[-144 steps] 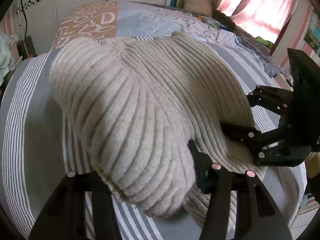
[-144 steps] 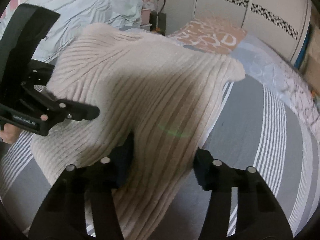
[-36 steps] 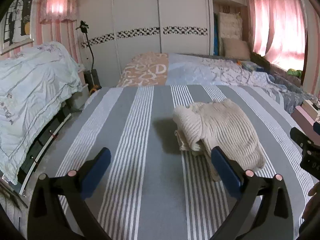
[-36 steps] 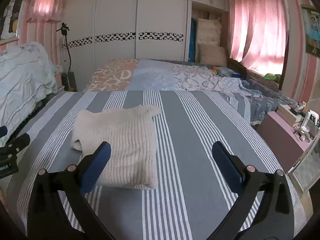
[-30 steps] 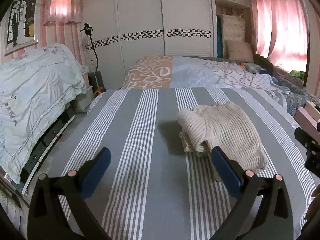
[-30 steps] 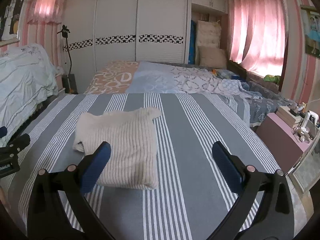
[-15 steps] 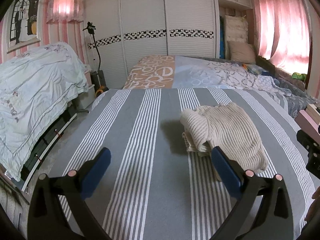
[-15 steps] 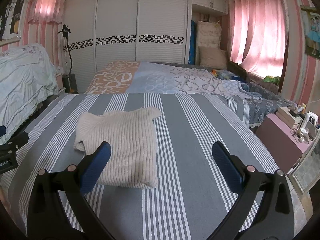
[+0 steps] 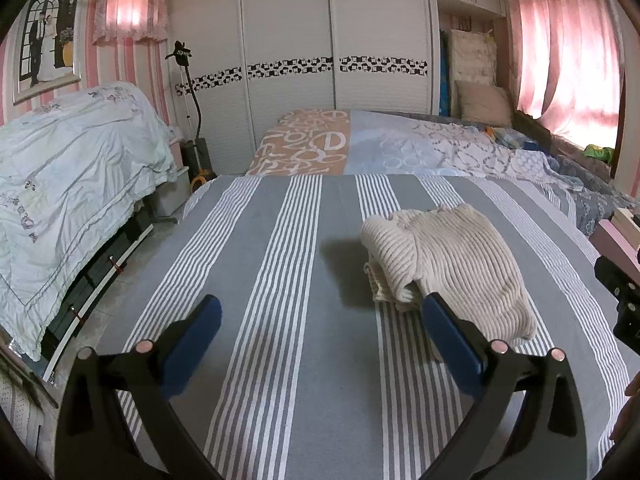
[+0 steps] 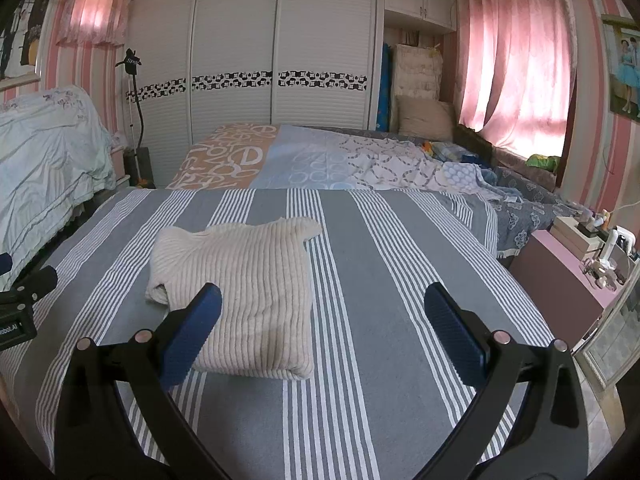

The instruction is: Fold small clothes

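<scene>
A cream ribbed sweater [image 10: 244, 292] lies folded into a rough square on the bed [image 10: 392, 280], on its grey sheet with white stripes. One rolled sleeve end sticks out at the sweater's left edge, and a small corner juts from its far right. In the left wrist view the same sweater [image 9: 452, 264] shows as a thick bundle, with folded layers stacked at its left side and a shadow on the sheet just left of it.

The left gripper [image 9: 320, 340] is held above the bed, near the sweater and on its left. Its jaws are spread wide and hold nothing; its right blue pad [image 9: 448, 336] overlaps the sweater's near edge in the picture, though whether it touches cannot be told. The right gripper [image 10: 322, 336] is also spread wide and empty, hanging on the sweater's right, its left blue pad [image 10: 192, 332] in front of the sweater's near left corner. Part of the left gripper's black body shows at the left edge of the right wrist view, well left of the sweater.

Beyond the sweater a patterned quilt [image 10: 312, 164] in orange, blue and white covers the far part of the bed, and behind that stands a white wardrobe [image 10: 256, 52]. Left of the sweater, off the bed, lies a pale heaped duvet [image 9: 68, 176]. Right of the sweater hang pink curtains [image 10: 516, 60], with a pink side table [image 10: 560, 280] near the bed's edge.
</scene>
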`<state>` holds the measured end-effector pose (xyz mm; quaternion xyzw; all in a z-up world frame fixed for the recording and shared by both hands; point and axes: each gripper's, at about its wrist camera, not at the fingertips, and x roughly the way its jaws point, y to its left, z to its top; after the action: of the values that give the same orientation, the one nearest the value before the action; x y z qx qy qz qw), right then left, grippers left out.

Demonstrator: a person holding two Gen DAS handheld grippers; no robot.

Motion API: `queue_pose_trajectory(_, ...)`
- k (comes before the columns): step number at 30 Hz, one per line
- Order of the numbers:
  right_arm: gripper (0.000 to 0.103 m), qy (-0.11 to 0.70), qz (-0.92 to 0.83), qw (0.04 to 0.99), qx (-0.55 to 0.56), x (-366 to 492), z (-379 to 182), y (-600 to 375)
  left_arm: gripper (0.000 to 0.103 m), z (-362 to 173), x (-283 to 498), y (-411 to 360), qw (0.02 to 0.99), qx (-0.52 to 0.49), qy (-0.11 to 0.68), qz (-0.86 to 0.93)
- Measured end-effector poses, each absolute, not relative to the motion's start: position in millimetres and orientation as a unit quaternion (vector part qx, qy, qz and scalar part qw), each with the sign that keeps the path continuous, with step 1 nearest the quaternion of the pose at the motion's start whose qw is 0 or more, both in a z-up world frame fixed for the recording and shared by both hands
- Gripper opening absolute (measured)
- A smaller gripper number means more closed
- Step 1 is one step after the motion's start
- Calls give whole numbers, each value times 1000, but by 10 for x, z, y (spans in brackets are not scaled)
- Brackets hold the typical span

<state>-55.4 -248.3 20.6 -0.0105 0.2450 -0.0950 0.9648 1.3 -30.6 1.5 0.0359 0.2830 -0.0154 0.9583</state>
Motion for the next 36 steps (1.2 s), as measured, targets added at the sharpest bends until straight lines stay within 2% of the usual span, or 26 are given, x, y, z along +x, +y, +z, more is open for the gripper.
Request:
queue_pose_trajectory(28, 100, 255, -94, 962, -23, -431, 135, -2495, 101, 20, 42, -327, 958, 25, 281, -54)
queue_pose_trajectory(36, 100, 259, -94, 961, -23, -404, 105, -2511, 101, -36, 81, -372, 954, 48, 294, -23)
